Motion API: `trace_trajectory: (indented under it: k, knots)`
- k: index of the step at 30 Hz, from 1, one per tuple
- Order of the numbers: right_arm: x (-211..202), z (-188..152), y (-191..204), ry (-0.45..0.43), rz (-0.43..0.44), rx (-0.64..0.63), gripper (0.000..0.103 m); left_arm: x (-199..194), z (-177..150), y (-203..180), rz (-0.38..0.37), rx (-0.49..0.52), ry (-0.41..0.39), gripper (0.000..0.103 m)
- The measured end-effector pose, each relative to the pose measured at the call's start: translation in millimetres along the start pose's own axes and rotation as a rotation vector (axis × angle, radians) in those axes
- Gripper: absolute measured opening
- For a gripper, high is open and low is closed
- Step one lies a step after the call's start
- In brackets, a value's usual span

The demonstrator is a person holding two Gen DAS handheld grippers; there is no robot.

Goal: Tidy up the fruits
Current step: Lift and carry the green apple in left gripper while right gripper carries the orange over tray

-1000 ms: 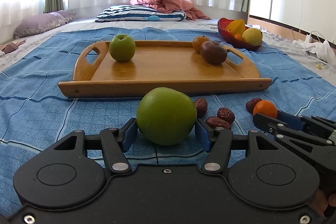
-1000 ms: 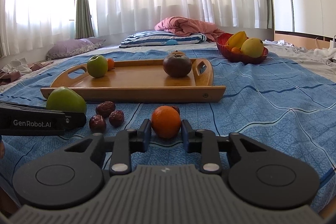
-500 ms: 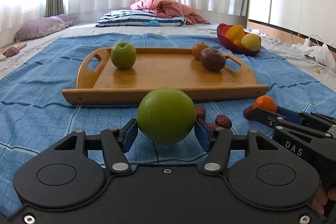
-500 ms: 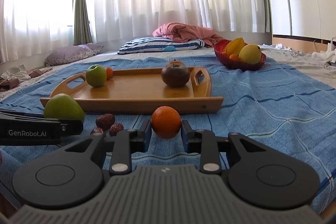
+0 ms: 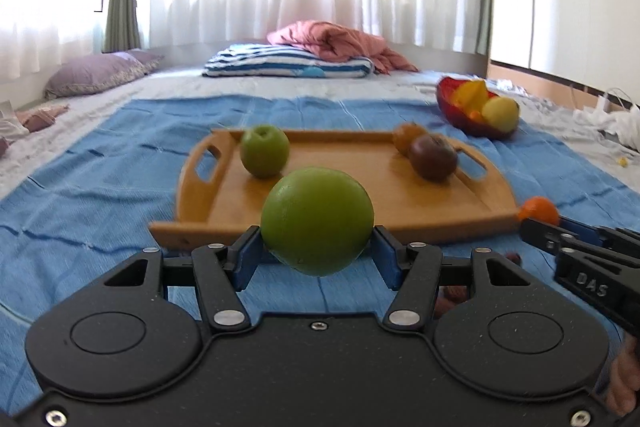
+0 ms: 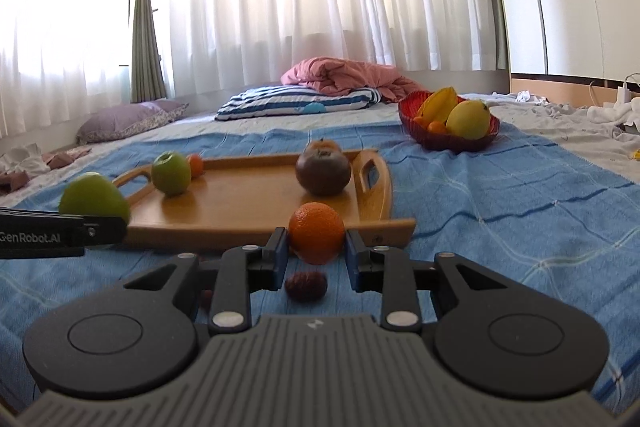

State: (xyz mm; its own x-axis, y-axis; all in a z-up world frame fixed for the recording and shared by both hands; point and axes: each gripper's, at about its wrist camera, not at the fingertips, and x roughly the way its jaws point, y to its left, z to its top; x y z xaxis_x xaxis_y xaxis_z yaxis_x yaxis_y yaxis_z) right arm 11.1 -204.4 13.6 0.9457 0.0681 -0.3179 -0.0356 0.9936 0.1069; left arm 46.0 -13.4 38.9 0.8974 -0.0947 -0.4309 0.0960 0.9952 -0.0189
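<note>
Left wrist view: the left gripper (image 5: 316, 251), partly closed, clamps the green apple (image 5: 316, 221), now lifted off the blue bedspread (image 5: 80, 195) before the wooden tray's (image 5: 360, 223) near edge.
Right wrist view: the right gripper (image 6: 316, 253), nearly closed, pinches the orange (image 6: 316, 231), likewise raised; a dried date (image 6: 305, 285) lies below.
Meaning: both fruits seem ready for the tray.

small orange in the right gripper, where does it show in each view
Left wrist: small orange at far right edge, beside the wooden tray's corner.
Right wrist: bottom centre, clamped in the right gripper.
Shared landmark: red fruit bowl.
</note>
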Motion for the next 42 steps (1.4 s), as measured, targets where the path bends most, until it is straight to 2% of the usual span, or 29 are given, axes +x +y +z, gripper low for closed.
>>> trace_trajectory:
  k: [9,17,28,36,42]
  knots:
    - [28,31,-7,-0.009,-0.017,0.01,0.034,24,31,26,0.026,-0.055,-0.009,0.056]
    - [68,51,-10,0.044,-0.02,0.024,0.034,56,43,42,0.04,-0.098,0.027,0.056]
    - [110,50,-8,0.125,-0.023,0.021,0.034,97,45,51,0.049,-0.131,0.091,0.056]
    - [133,48,-11,0.207,-0.027,0.047,0.034,112,43,52,0.06,-0.133,0.113,0.057]
    - [139,46,-9,0.22,-0.03,0.047,0.034,120,41,51,0.063,-0.132,0.124,0.057]
